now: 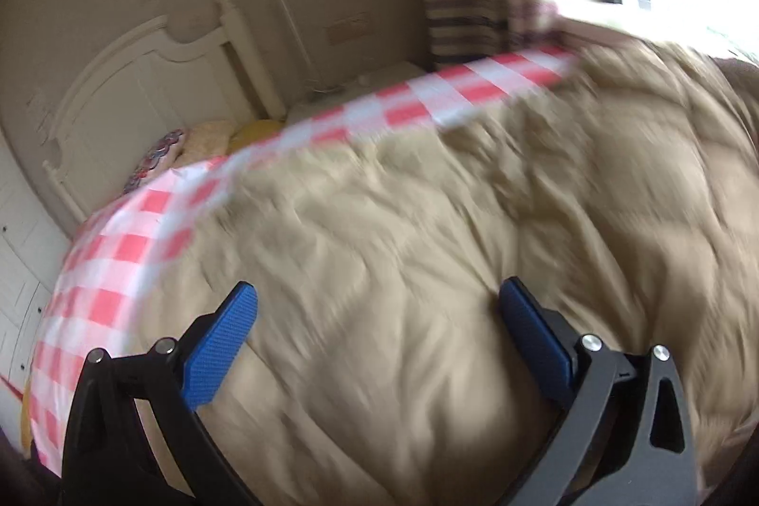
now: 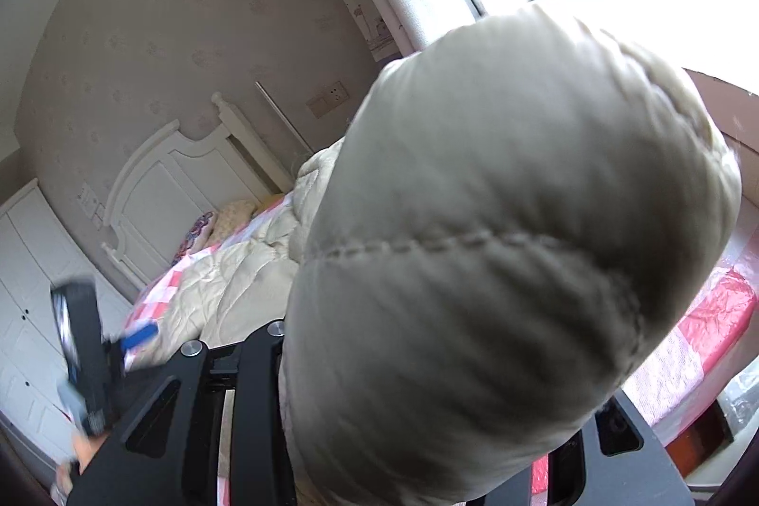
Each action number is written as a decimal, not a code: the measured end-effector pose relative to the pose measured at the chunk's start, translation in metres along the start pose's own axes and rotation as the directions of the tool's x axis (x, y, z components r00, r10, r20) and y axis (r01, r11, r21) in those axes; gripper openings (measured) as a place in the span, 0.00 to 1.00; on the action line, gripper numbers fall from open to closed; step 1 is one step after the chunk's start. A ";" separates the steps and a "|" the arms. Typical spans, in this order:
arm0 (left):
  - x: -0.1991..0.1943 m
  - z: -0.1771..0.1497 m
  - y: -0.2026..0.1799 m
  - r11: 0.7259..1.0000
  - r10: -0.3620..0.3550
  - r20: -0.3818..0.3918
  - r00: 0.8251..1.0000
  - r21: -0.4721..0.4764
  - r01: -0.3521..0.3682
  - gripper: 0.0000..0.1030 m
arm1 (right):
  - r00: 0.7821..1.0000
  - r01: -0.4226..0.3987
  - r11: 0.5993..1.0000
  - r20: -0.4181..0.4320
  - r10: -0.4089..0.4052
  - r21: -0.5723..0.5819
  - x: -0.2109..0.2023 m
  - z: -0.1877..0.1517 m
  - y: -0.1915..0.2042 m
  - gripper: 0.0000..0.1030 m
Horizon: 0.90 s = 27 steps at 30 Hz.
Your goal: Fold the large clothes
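Bedding in red check (image 1: 118, 250) is lying beneath a beige coat (image 1: 427, 221) spreading ahead of the left gripper (image 1: 374, 297), jaws released, while the right gripper (image 2: 427, 387) is grasping a puffy fold.

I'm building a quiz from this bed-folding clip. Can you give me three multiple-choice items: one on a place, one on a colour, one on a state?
1. Where does the beige quilted garment lie in the left wrist view?
A. on the bed
B. on the floor
C. in the wardrobe

2. What colours is the checked sheet under it?
A. blue and yellow
B. red and white
C. green and black

3. How is the left tool?
A. shut on the sheet
B. shut on a pillow
C. open, holding nothing

Answers:
1 A, it spreads over the checked sheet in front of the white headboard.
2 B, red and white squares show along its edge.
3 C, its blue pads stand wide apart above the garment; the right tool, by contrast, has a bunch of the garment filling its jaws.
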<state>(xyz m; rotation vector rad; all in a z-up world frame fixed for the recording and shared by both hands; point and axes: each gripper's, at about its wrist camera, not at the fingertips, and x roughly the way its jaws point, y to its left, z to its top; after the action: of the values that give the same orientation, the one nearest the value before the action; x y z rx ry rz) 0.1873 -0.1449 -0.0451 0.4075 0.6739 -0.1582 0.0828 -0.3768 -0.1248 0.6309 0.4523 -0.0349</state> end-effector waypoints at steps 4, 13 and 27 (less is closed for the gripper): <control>-0.010 -0.021 0.003 0.997 -0.022 0.016 1.000 -0.076 0.023 0.98 | 0.998 0.060 0.998 0.009 -0.060 -0.018 -0.004 0.000 0.013 0.38; -0.047 -0.066 0.022 0.979 -0.205 0.008 0.979 0.014 0.205 0.98 | 0.950 0.285 0.884 0.232 -0.209 -0.370 -0.017 -0.007 0.150 0.38; -0.159 -0.110 0.298 0.876 0.042 0.170 0.985 -0.481 0.045 0.98 | 0.904 0.405 -0.400 0.425 0.043 -0.822 0.104 -0.300 0.329 0.59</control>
<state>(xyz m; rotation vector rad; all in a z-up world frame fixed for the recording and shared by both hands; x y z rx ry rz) 0.0826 0.1734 0.0719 -0.0918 0.5156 -0.0212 0.1125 0.0736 -0.1971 -1.3773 0.1235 -0.0626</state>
